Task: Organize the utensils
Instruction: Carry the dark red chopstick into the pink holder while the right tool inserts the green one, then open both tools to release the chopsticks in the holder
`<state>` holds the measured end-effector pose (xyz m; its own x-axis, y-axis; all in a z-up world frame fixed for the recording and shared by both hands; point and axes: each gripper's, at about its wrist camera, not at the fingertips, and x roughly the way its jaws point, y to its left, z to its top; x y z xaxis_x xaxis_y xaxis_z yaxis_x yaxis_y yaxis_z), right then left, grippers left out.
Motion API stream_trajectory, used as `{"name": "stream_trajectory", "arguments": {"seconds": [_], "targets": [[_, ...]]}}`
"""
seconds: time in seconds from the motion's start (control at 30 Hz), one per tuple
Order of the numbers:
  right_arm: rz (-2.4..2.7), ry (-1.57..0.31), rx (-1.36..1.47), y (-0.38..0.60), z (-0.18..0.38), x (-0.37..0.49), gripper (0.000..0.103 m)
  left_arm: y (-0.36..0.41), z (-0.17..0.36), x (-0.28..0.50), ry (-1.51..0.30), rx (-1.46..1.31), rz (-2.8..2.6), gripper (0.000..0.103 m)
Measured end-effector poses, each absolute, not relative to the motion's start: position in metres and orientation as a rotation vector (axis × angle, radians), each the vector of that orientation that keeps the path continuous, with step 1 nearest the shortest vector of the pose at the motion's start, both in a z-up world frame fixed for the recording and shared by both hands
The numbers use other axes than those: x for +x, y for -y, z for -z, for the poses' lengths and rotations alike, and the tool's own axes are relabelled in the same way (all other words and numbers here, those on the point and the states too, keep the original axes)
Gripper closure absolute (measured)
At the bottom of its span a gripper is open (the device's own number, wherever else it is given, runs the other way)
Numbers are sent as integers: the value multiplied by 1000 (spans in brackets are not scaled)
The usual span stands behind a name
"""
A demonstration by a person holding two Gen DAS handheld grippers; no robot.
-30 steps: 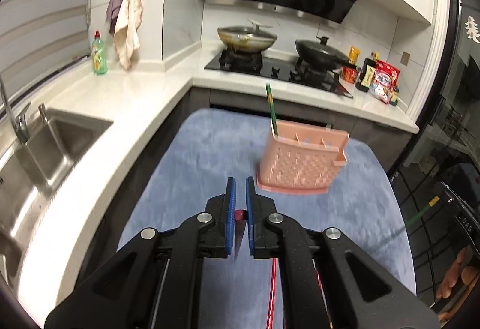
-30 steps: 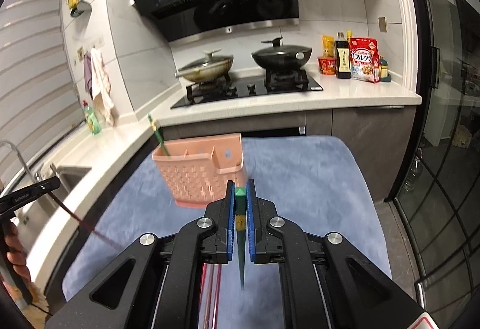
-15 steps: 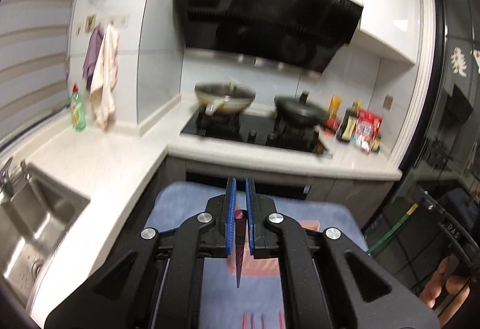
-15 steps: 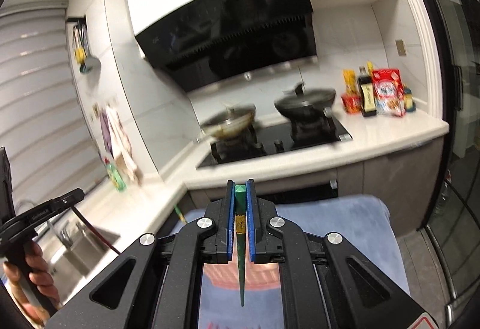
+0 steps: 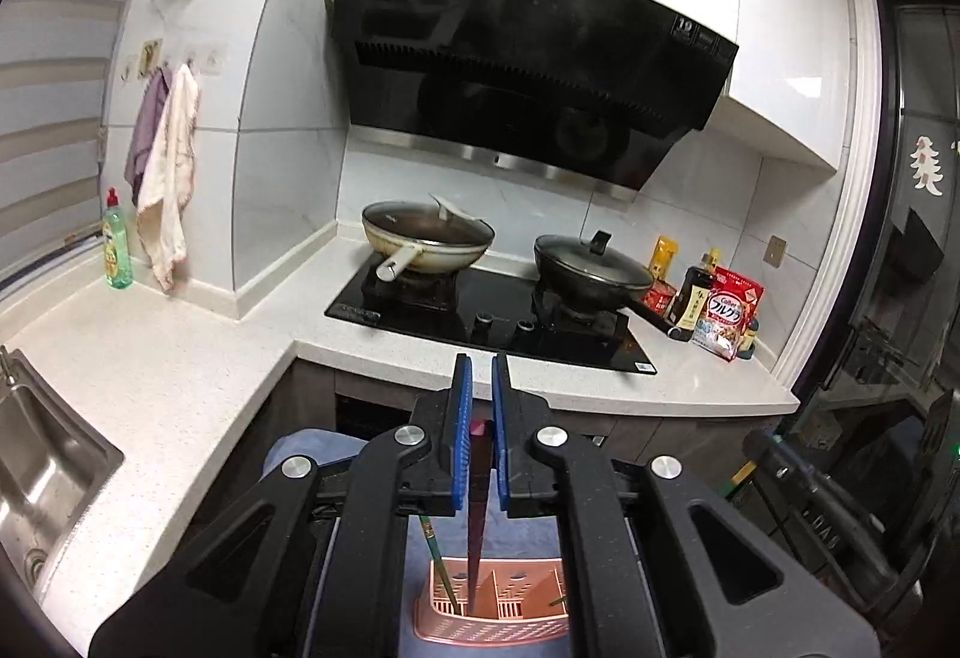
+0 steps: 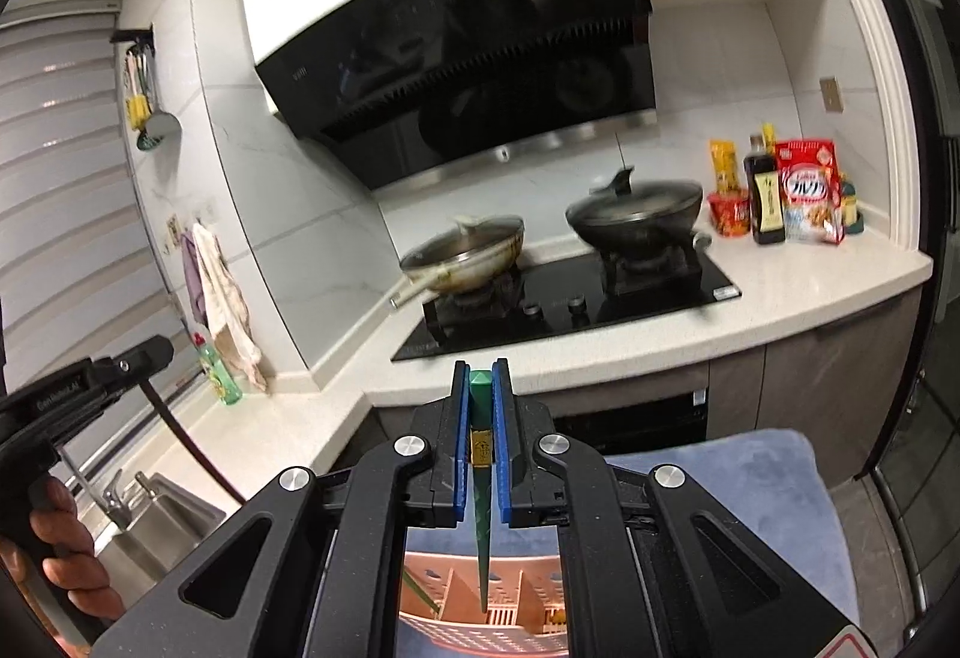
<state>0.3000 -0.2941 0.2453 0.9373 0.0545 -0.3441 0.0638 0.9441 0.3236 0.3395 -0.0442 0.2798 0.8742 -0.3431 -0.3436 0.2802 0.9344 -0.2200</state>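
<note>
My left gripper [image 5: 478,376] is shut on a dark red chopstick [image 5: 477,526] that hangs point down into the left part of the pink slotted utensil basket [image 5: 492,625] below. A green chopstick [image 5: 437,559] stands in the basket beside it. My right gripper [image 6: 479,379] is shut on a green chopstick [image 6: 482,502], point down, its tip just above the same basket [image 6: 480,613]. Both grippers are tilted up and hold their sticks upright over the basket.
The basket stands on a blue mat [image 6: 774,478]. Behind it runs a white counter [image 5: 180,370] with a black hob [image 5: 492,316], two pans, bottles and packets [image 5: 720,310] at the right, and a steel sink [image 5: 36,472] at the left. The other hand-held gripper [image 6: 72,394] shows at left.
Both grippers have tilted up and moved over the basket. The chopsticks now hang down into or just above it, and the basket has dropped to the bottom of both views.
</note>
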Motion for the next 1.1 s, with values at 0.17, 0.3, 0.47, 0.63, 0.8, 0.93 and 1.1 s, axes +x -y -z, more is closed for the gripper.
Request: {"name": "stream_trajectory", "arguments": {"seconds": [0.17,0.3,0.47,0.63,0.8,0.93,1.1], "targets": [[-2,-420,363,300,-209,314,96,52,-249,356,-424,-152,325,97],[-7,-480,417,309,-181,323,96,54,-221,369,-482,-152,316,97],[-12,-513,437,309,-165,329,96,52,-202,375,-526,-166,312,96],[-3,-496,405,305,-172,324,89,48,-198,371,-528,-148,285,87],[-10,-470,391,301,-188,311,79,41,-204,355,-509,-122,256,58],[-25,-464,368,297,-198,294,76,38,-207,337,-516,-77,232,57],[-26,-479,328,284,-200,253,71,30,-198,308,-562,-22,210,56]]}}
